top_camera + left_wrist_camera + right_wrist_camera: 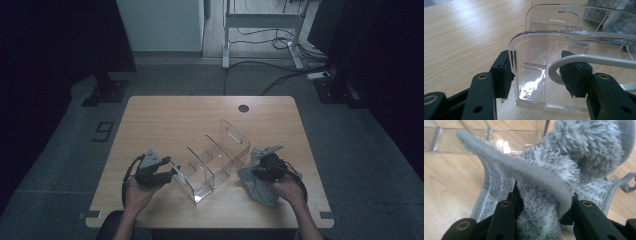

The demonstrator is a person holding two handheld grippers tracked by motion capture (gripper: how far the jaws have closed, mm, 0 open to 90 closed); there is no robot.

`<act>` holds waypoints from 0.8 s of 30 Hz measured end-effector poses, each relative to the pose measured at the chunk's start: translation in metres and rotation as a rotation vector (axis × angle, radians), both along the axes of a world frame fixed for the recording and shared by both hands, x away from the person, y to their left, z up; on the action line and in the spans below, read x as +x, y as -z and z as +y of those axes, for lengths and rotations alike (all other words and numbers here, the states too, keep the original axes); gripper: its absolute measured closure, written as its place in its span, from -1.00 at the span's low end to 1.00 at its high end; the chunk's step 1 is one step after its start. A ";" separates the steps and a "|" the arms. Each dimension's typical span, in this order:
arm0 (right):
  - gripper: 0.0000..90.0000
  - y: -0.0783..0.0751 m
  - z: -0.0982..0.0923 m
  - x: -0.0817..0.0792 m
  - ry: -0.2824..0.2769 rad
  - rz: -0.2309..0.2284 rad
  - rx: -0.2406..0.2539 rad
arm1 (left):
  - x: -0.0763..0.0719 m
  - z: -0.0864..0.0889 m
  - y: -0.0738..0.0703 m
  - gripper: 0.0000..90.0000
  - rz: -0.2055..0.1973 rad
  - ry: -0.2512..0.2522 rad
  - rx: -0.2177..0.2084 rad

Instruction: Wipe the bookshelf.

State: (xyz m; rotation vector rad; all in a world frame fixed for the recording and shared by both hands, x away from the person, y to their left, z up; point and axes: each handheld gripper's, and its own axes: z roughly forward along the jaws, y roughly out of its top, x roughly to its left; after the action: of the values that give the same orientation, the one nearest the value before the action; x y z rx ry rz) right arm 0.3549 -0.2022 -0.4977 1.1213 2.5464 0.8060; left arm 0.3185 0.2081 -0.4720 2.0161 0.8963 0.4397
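A clear plastic organizer (215, 160) with several cross walls lies slantwise on the middle of the wooden table (165, 120). My left gripper (174, 171) is at its near left corner. In the left gripper view the jaws (536, 65) stand apart around the organizer's (544, 50) end wall; the left pad (504, 72) touches the wall's edge, and the right pad (574, 75) stands off from it behind the clear plastic. My right gripper (257, 172) is shut on a fluffy grey cloth (260, 192) just right of the organizer. The cloth (574, 152) bunches between its jaws (544, 195), with the organizer (499, 137) behind.
A round cable hole (243, 108) sits near the table's far edge. A white cable (599, 60) curves across in front of the left gripper's right pad. Beyond the table are a white cabinet (160, 25), a desk frame (262, 20) and floor cables (280, 80).
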 end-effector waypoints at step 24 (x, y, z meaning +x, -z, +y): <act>0.39 -0.016 0.052 -0.024 -0.216 -0.060 0.088 | 0.000 -0.002 -0.001 0.01 0.001 0.002 0.007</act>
State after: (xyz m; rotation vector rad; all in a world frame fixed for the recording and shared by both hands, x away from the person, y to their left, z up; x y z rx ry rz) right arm 0.3305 -0.1502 -0.4820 0.8406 2.6355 0.9963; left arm 0.3181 0.2057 -0.4712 2.0234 0.8938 0.4413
